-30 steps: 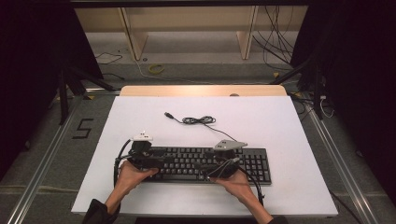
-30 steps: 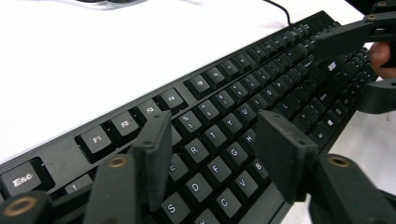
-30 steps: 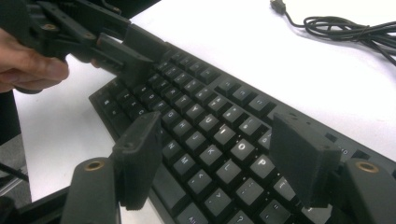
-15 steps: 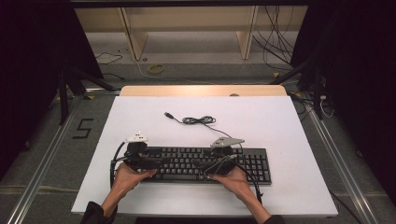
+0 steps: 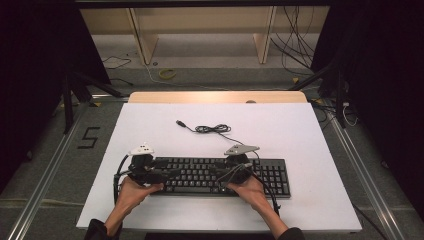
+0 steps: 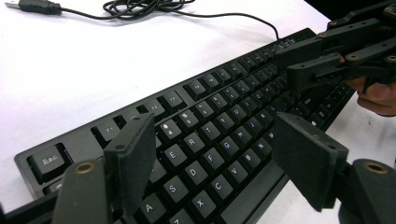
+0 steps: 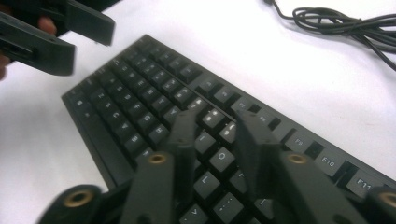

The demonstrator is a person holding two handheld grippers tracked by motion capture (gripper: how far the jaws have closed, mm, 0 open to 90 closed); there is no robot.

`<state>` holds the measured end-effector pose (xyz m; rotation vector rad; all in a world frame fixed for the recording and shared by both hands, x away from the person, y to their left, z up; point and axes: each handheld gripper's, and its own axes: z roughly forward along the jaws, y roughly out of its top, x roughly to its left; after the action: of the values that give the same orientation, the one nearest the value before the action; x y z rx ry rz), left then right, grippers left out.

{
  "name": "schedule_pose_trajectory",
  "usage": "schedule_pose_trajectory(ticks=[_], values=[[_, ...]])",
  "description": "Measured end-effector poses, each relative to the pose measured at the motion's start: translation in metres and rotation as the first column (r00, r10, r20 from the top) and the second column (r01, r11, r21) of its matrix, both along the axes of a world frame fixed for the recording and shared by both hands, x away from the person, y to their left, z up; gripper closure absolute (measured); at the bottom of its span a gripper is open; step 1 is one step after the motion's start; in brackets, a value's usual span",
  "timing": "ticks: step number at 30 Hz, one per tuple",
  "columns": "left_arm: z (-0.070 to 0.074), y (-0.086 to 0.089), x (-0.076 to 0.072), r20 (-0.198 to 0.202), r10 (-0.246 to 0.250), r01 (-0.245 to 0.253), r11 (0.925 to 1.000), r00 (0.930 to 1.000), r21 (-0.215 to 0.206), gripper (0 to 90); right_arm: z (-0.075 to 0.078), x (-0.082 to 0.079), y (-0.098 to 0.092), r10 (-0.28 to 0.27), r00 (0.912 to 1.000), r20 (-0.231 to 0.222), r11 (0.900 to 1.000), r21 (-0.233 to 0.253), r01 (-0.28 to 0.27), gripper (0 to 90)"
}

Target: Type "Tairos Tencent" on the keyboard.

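Note:
A black keyboard (image 5: 260,175) lies along the near part of the white table (image 5: 300,130). Its cable (image 5: 212,129) coils behind it and ends in a loose USB plug (image 5: 181,122). My left gripper (image 5: 159,175) hovers low over the keyboard's left end; in the left gripper view it (image 6: 212,135) stands wide open above the letter keys (image 6: 219,154), holding nothing. My right gripper (image 5: 226,176) hangs over the keyboard's middle. In the right gripper view it (image 7: 215,119) has its jaws only a narrow gap apart over the keys (image 7: 219,161), with nothing between them.
Bare white tabletop lies behind and to both sides of the keyboard. A wooden strip (image 5: 217,97) borders the table's far edge. Beyond it are floor cables (image 5: 295,45) and wooden shelf legs (image 5: 263,35). Metal rails (image 5: 45,180) run along both sides.
Both hands have edged a little to the left over the keyboard. The keyboard and its cable lie as before.

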<state>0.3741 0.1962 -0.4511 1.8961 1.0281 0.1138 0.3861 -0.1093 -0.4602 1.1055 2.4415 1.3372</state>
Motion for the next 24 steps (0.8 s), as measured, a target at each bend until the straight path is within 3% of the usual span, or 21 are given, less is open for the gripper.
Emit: schedule_pose_trajectory(ticks=[12, 24], values=[[-0.001, 0.006, -0.006, 0.013, 0.010, -0.010, 1.0000, 0.9999, -0.002, 30.1, -0.008, 0.005, 0.007, 0.002, 0.9998, -0.021, 0.999, -0.052, -0.003, 89.0], [-0.004, 0.008, -0.014, 0.025, 0.011, -0.011, 0.9998, 0.9996, -0.016, 29.9, -0.014, 0.007, 0.010, 0.006, 0.9992, -0.039, 0.997, -0.081, -0.009, 90.0]])
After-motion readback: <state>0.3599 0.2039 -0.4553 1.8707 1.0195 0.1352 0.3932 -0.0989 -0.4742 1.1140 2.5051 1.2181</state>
